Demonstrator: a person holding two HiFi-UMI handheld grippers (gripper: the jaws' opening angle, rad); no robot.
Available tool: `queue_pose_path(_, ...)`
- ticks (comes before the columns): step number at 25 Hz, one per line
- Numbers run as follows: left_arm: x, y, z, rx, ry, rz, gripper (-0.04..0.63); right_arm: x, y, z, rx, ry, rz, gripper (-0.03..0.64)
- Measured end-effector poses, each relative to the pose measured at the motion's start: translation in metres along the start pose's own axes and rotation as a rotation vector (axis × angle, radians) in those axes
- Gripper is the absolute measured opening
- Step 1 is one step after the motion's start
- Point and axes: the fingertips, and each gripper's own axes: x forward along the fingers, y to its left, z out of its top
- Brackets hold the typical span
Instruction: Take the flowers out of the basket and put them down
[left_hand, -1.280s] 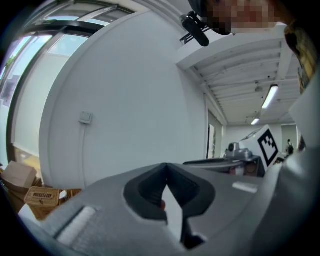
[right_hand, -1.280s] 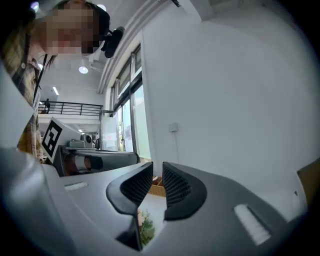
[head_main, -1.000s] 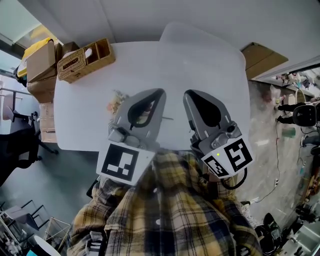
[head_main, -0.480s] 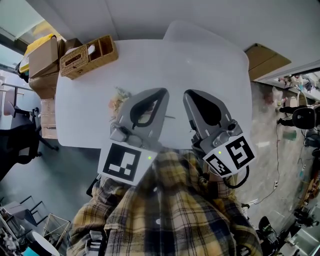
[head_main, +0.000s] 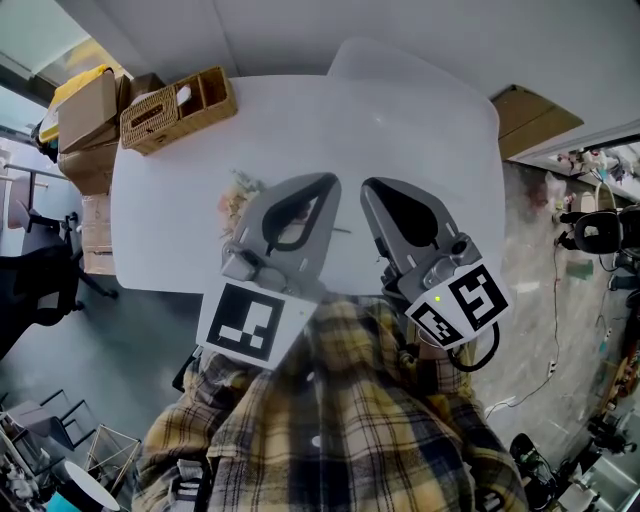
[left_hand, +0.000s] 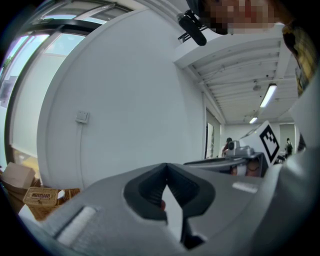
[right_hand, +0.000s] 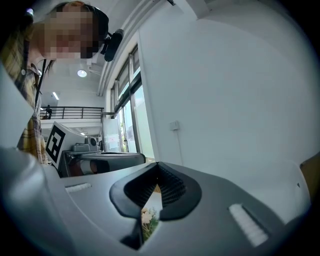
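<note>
Wicker basket (head_main: 178, 108) at the far table corner. Flowers (head_main: 238, 195), seemingly a small pale bunch, lie on the white table (head_main: 420, 130), well apart from the basket and partly hidden by the left gripper (head_main: 325, 181). Left gripper and right gripper (head_main: 368, 186) both have tips together, holding nothing. Risk: lowering the left one blind could crush or sweep the blooms.

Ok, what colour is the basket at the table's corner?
The basket is tan woven wicker. It shows best in the head view.

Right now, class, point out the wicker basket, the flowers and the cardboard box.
wicker basket (head_main: 152, 117): head view, woven top
flowers (head_main: 236, 194): head view, pale blossoms
cardboard box (head_main: 84, 113): head view, top face
</note>
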Motion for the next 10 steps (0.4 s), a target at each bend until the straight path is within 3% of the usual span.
queue_pose_path(10, -0.0004, 0.0023, 0.0012, -0.008, -0.007, 0.007, 0.0, 0.0013, 0.0036, -0.0024, 0.013, 0.003, 0.007, 0.003)
